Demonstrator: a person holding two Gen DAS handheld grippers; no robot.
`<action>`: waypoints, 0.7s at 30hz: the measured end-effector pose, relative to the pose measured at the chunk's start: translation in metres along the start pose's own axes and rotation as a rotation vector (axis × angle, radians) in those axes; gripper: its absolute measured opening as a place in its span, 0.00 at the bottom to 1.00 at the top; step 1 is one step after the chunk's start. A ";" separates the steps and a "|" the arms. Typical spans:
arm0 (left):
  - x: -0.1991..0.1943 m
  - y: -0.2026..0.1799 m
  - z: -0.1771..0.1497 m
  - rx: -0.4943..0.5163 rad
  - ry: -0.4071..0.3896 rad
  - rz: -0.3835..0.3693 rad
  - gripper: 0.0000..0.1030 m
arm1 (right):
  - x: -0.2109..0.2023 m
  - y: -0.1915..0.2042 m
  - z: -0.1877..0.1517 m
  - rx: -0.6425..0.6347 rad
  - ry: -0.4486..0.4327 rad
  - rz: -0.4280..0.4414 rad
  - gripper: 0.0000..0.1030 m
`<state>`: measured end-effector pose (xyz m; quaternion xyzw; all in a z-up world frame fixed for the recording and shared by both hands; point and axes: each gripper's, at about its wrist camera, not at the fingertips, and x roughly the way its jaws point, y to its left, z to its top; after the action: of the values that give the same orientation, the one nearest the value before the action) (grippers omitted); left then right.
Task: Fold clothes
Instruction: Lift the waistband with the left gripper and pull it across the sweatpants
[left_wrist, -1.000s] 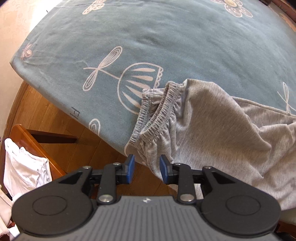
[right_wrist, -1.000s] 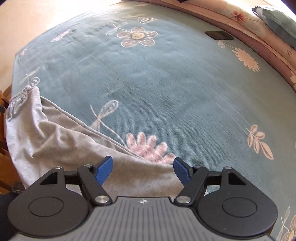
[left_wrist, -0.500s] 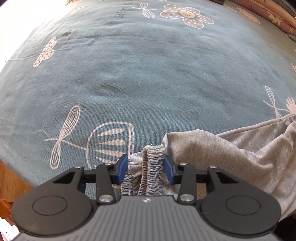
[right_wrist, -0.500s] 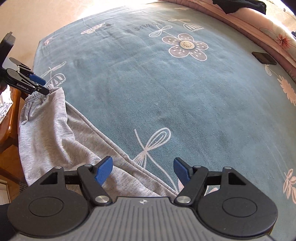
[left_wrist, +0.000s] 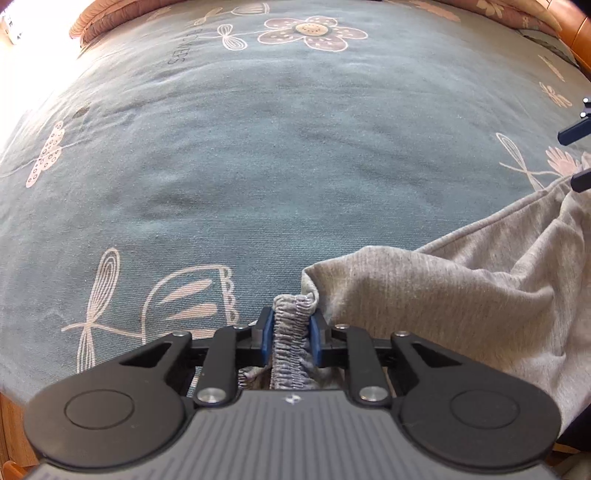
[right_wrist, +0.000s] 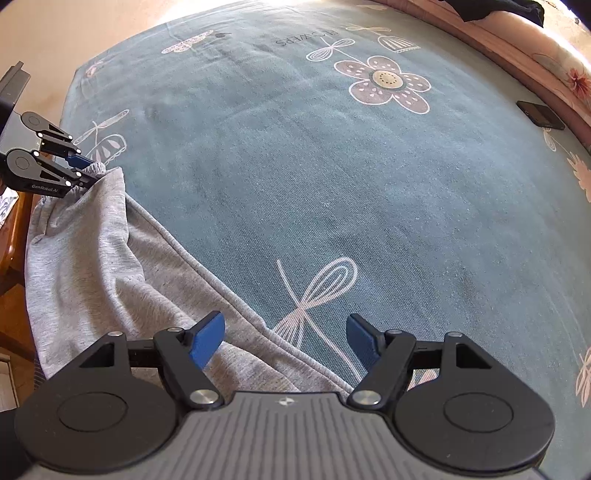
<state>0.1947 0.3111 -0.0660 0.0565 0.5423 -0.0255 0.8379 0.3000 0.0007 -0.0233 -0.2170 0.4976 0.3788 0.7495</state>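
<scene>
With my left gripper just closed onto the grey trousers' waistband, their long axis runs toward 3 o'clock beneath my wide-open right gripper.

Two grippers, one grey garment, one phone.

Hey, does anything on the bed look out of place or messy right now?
The grey pants lie bunched and creased at the edge of the blue bedspread, partly hanging off it, not yet spread flat. A small dark flat object sits alone near the far edge; what it is cannot be told.
</scene>
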 end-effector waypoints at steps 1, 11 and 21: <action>-0.006 0.000 -0.001 -0.010 -0.017 0.011 0.17 | 0.001 0.000 -0.001 0.001 0.002 0.002 0.75; -0.077 0.024 -0.010 -0.265 -0.093 0.140 0.17 | -0.006 -0.009 -0.002 0.031 -0.017 0.007 0.75; -0.114 0.022 -0.020 -0.308 -0.310 0.140 0.17 | -0.009 -0.004 -0.004 -0.046 -0.050 0.078 0.63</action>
<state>0.1318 0.3330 0.0316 -0.0391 0.3995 0.1076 0.9096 0.2987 -0.0073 -0.0172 -0.2053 0.4780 0.4244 0.7411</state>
